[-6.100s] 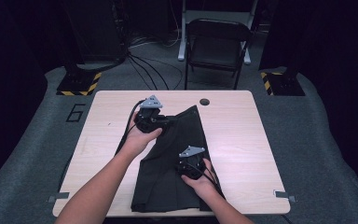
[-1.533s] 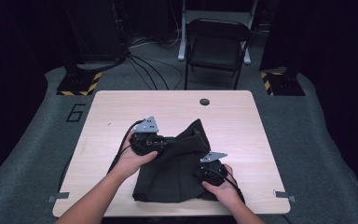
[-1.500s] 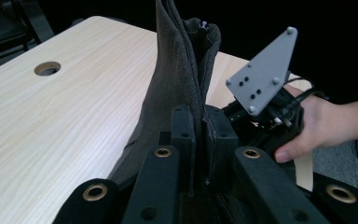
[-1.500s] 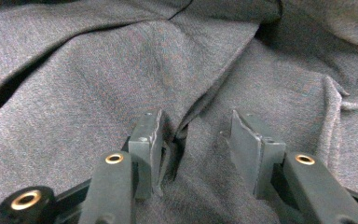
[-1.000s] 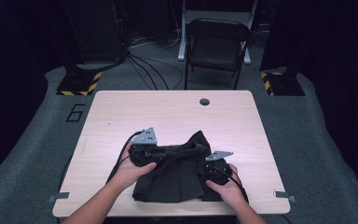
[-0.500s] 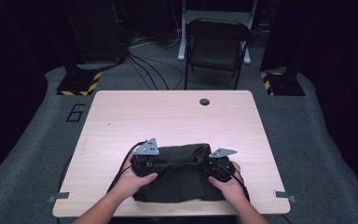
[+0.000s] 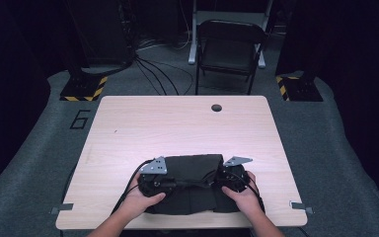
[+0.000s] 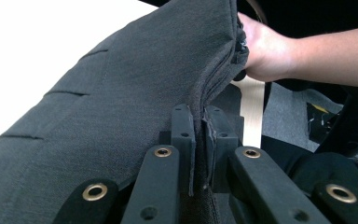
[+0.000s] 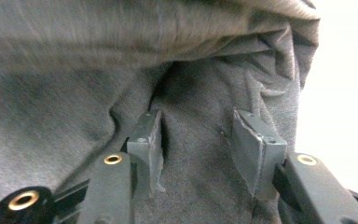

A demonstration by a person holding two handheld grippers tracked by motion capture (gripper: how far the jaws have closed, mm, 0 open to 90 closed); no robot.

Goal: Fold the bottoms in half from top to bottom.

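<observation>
The dark garment (image 7: 192, 185) is lying folded at the bench's (image 7: 177, 128) near edge, between both hands. The left claw (image 8: 198, 128) is pinching a doubled fold of its fine, matte weave, apparently to hold the fold in place. The right claw (image 9: 200, 140) is standing parted over soft, creased cloth, gripping nothing.

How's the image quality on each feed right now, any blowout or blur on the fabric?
High view: sharp, room dark, black garment shows little detail. Left gripper view: table blown out white, fabric weave crisp. Right gripper view: cloth near the top soft and blurred, table at right overexposed, jaws in focus.
</observation>
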